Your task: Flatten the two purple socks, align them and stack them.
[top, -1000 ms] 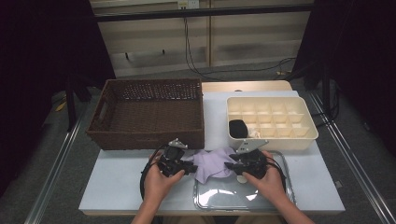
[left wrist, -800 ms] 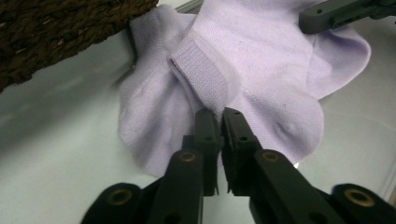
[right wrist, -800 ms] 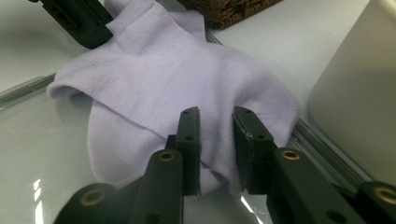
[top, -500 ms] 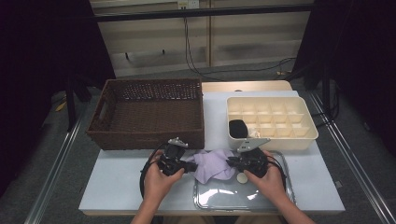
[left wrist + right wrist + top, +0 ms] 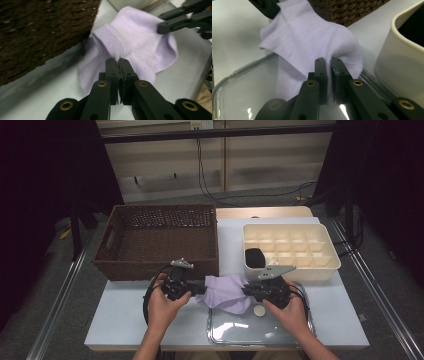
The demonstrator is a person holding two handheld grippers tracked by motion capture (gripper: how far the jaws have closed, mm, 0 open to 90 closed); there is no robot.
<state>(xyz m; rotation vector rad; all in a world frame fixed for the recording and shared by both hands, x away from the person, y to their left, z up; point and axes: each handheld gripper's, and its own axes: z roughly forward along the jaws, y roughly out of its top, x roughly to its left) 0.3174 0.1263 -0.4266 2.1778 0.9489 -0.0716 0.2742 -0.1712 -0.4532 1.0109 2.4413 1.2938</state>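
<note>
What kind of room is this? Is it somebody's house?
Probably not a house; it looks like a lab or workshop set up for recording. A plain white table stands in a metal frame, dark curtains hang at the sides, and cables trail across the floor.

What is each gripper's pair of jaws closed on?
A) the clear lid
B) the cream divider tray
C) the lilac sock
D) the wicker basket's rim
C: the lilac sock hangs stretched between the left gripper and the right gripper, each pinching one end.
</note>
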